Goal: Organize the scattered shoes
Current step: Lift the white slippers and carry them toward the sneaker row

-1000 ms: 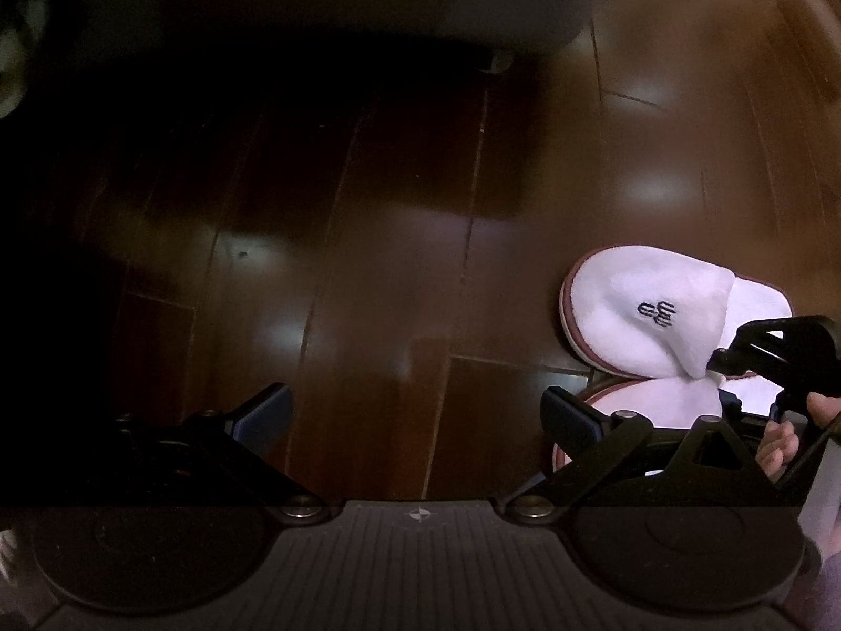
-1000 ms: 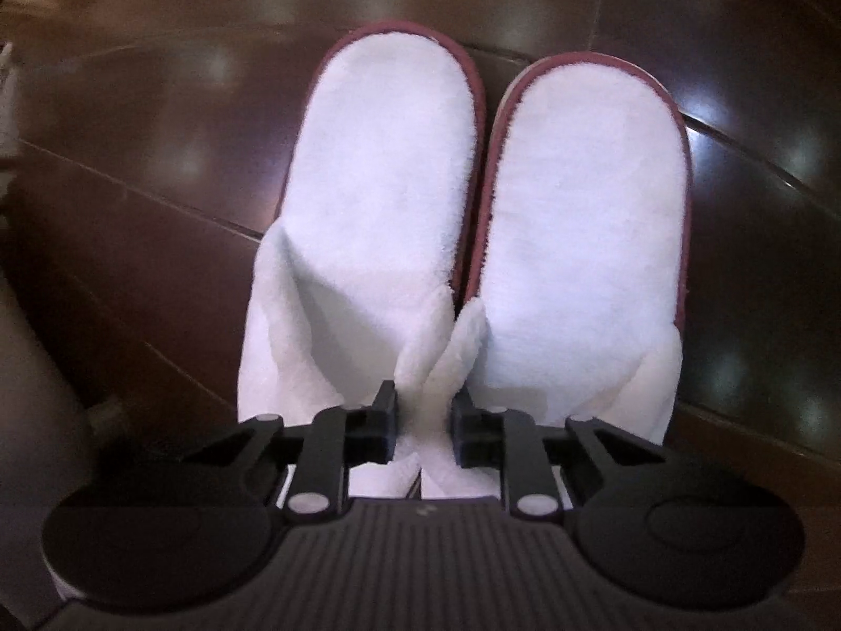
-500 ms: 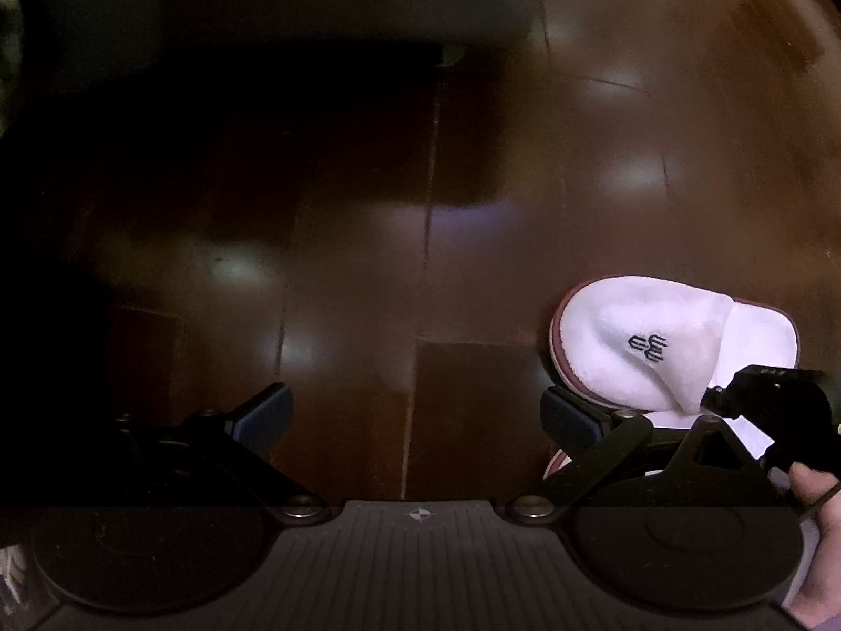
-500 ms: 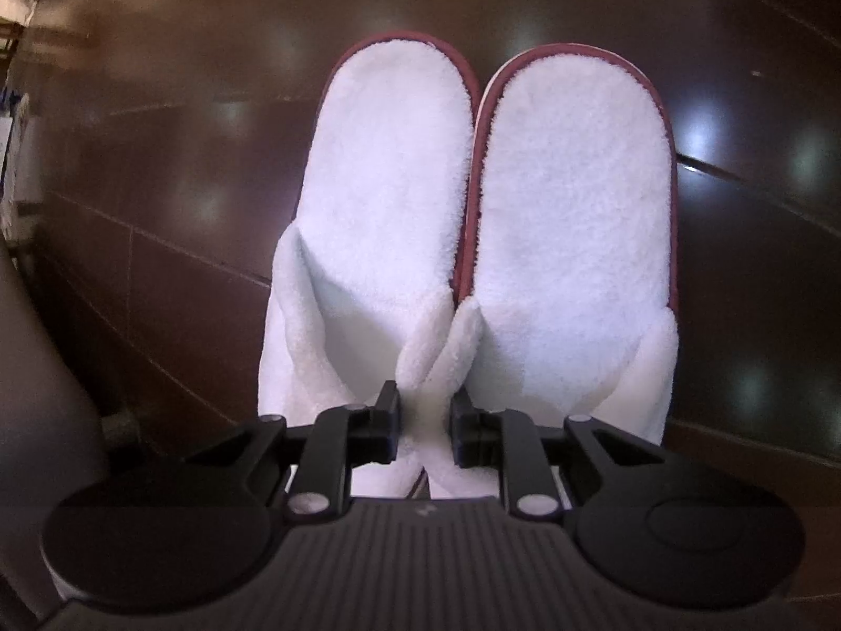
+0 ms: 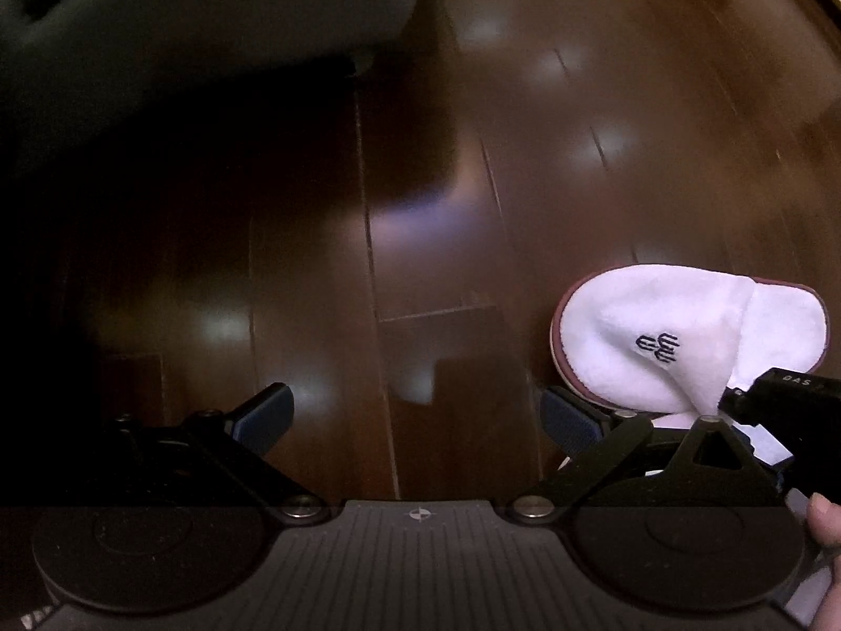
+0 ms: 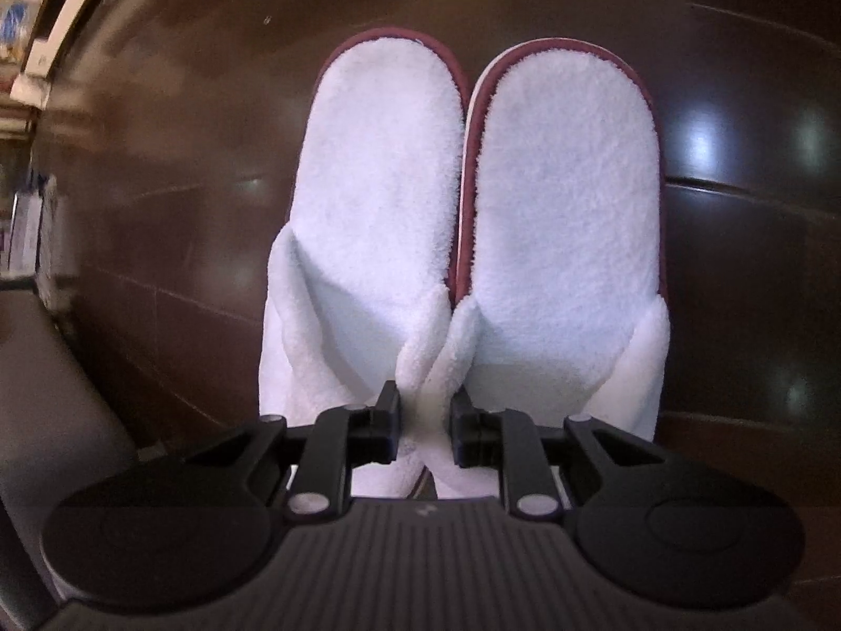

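Two white terry slippers with maroon trim hang side by side in the right wrist view, the left slipper (image 6: 373,189) and the right slipper (image 6: 565,184), heels pointing away. My right gripper (image 6: 424,415) is shut on the inner edges of both uppers, pinched together. In the left wrist view one white slipper (image 5: 678,331) with a dark embroidered logo shows at the lower right, with the right gripper's black tip (image 5: 788,394) on it. My left gripper (image 5: 415,415) is open over bare floor, nothing between its fingers.
Dark glossy wooden floor (image 5: 473,184) fills both views. A grey upholstered furniture piece (image 5: 184,16) with a small foot stands at the upper left of the left wrist view. A pale edge (image 6: 58,42) and shelf clutter lie far left in the right wrist view. A fingertip (image 5: 825,520) shows at the right edge.
The right gripper has kept hold of both slippers while swinging; the floor behind them shifted. In the left wrist view the slipper slid lower and the furniture moved left.
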